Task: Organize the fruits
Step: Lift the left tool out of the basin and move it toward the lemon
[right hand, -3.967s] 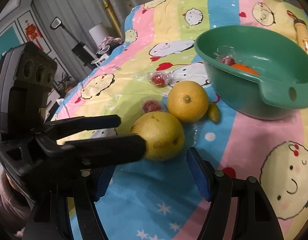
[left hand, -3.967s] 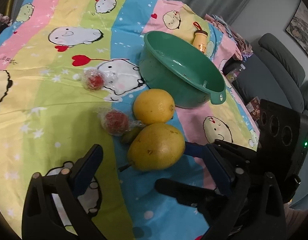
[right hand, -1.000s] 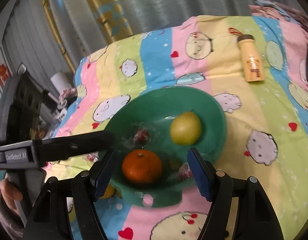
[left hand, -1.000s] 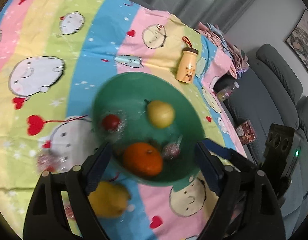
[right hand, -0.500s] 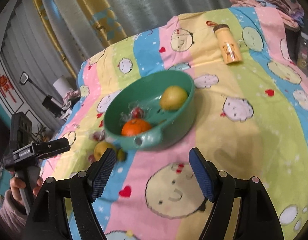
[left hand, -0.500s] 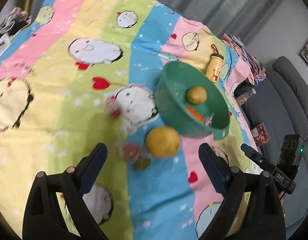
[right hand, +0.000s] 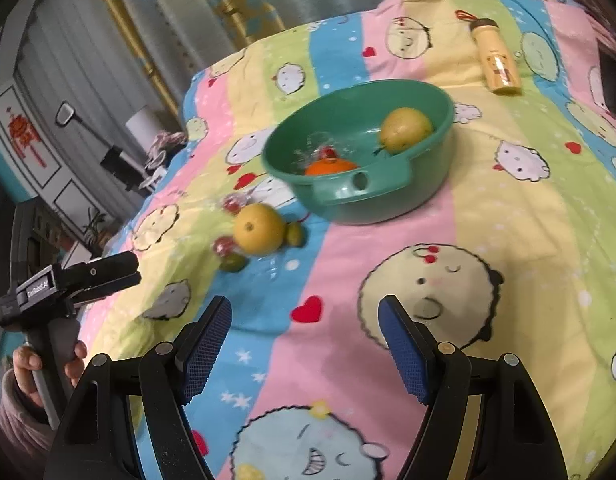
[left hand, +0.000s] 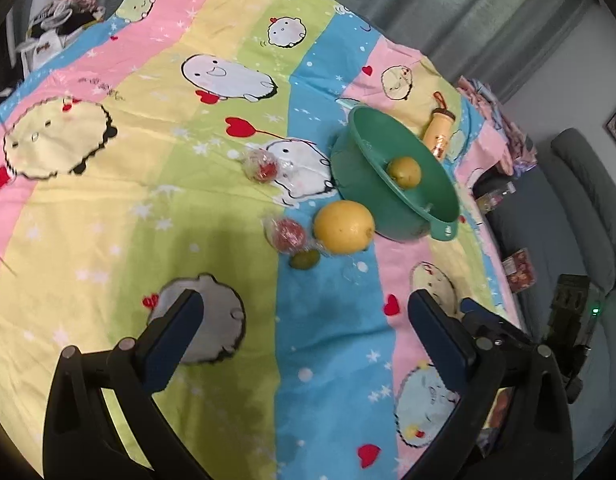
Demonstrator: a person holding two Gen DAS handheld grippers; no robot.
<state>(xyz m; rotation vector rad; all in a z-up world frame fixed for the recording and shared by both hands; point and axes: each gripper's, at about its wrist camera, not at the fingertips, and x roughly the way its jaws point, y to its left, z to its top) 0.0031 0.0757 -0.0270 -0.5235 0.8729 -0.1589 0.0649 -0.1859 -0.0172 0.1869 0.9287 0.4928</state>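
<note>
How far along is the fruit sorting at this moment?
Done: a pear and an orange lie in the green bowl. In hand: nothing; both tools are empty, the left tool opening. Left: the big yellow fruit and smaller pieces beside it.

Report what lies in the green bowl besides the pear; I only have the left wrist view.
Observer: An orange lies in the bowl, near its handle.
Operator: Go on, list anything else inside.
Observer: A wrapped red fruit sits just behind the orange.
Operator: Now check around the big yellow fruit.
Observer: A second small green fruit lies beside it, on the bowl's side, hidden from you.
</note>
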